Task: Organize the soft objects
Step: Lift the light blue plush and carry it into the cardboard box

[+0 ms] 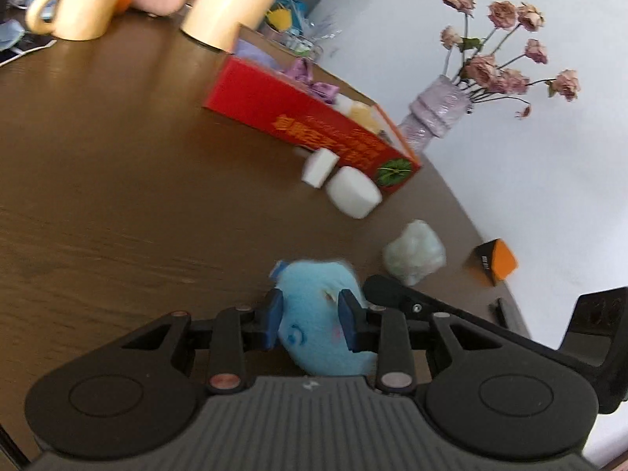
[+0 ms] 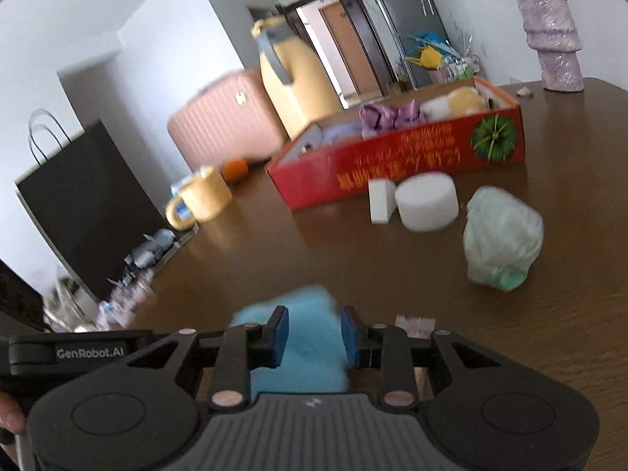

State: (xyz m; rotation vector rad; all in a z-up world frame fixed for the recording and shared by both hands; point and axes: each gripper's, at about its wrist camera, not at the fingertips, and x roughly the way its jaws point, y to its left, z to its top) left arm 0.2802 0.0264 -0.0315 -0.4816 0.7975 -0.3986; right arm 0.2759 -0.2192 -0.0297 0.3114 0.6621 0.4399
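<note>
My left gripper (image 1: 311, 318) is shut on a light blue plush toy (image 1: 314, 333) with a small face, just above the brown table (image 1: 117, 196). My right gripper (image 2: 313, 335) is shut on the same blue plush toy (image 2: 310, 353), seen blurred. A red cardboard box (image 1: 298, 117) holding purple, white and yellow soft things lies ahead; it also shows in the right wrist view (image 2: 392, 165). A white foam block (image 1: 318, 167), a white foam cylinder (image 1: 353, 192) and a pale green soft bundle (image 1: 414, 253) lie in front of the box.
A yellow mug (image 1: 82, 8) and a yellow jug (image 1: 235, 0) stand at the far side, beside a pink suitcase (image 2: 219, 117). A lilac vase (image 1: 435, 114) with dried flowers stands near the table edge. A black paper bag (image 2: 86, 204) stands on the left.
</note>
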